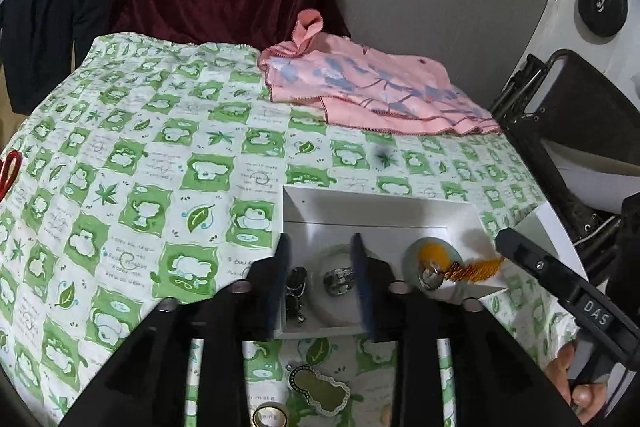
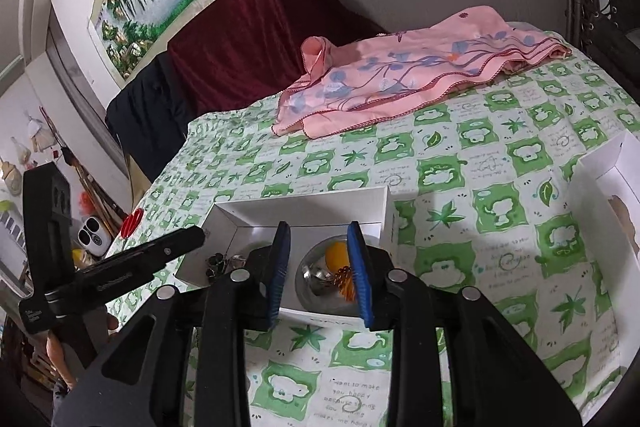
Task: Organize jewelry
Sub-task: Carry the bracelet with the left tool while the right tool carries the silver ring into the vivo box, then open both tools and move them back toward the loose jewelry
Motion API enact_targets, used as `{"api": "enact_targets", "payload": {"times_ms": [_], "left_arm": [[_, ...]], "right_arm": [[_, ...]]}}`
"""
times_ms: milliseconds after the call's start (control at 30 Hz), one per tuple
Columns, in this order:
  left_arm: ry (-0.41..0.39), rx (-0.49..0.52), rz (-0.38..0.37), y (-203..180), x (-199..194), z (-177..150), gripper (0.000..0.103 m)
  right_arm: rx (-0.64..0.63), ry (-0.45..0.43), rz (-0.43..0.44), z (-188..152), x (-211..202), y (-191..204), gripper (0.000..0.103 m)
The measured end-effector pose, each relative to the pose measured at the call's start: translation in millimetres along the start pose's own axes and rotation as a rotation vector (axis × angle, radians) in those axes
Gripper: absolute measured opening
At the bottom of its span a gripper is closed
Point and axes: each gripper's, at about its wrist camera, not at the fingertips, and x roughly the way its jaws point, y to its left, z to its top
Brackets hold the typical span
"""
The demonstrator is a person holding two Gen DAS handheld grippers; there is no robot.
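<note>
Left gripper [image 1: 320, 283] hangs parted over the box [image 1: 360, 203], empty; right gripper [image 2: 320, 271] spread, grasping nothing (tassel [image 2: 345, 277] between). One box, two rings [image 1: 338, 279].

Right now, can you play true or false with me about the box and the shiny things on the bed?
1. The white box sits on a green and white checked cloth. True.
2. The box is empty. False: a silver ring, a round pendant with an orange tassel and other small pieces lie in it.
3. A pink cloth lies behind the box. True.
4. All the jewelry is in the box. False: a gourd-shaped pendant lies on the checked cloth outside it.
5. The left gripper squeezes the ring. False: its fingers stand apart, gripping nothing.
</note>
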Motion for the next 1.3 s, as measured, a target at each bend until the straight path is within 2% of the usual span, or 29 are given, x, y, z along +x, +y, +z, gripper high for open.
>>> {"api": "enact_targets", "payload": {"times_ms": [33,67,167,200,300,367,567,767,967,1167,1300], "left_arm": [[-0.017,0.002,0.015,0,-3,0,0.064],[-0.037,0.004,0.024,-1,-7,0,0.07],[-0.06,0.009,0.015,-1,-15,0,0.075],[-0.064,0.011,0.017,-1,-17,0,0.08],[-0.074,0.022,0.057,1,-17,-2,0.091],[-0.065,0.02,0.087,5,-14,-4,0.093],[-0.04,-0.001,0.156,19,-9,-10,0.093],[-0.04,-0.007,0.221,36,-20,-25,0.097],[-0.011,-0.062,0.269,63,-34,-44,0.097],[0.037,-0.107,0.286,86,-43,-63,0.097],[0.065,-0.135,0.283,97,-44,-70,0.097]], "right_arm": [[0.002,0.0,0.002,0,0,0,0.028],[0.006,-0.002,0.006,-1,-1,-1,0.03],[0.025,-0.013,0.004,-3,-4,-5,0.041],[0.029,-0.017,0.0,-3,-5,-6,0.044],[0.04,-0.046,-0.029,-5,-11,-10,0.061],[0.047,-0.069,-0.049,-7,-15,-13,0.073],[0.04,-0.062,-0.082,-15,-19,-17,0.088],[0.025,-0.081,-0.094,-31,-31,-9,0.096],[0.034,-0.065,-0.077,-54,-41,-5,0.096],[0.01,-0.008,-0.049,-72,-41,7,0.096],[-0.019,0.012,-0.084,-74,-36,11,0.096]]}}
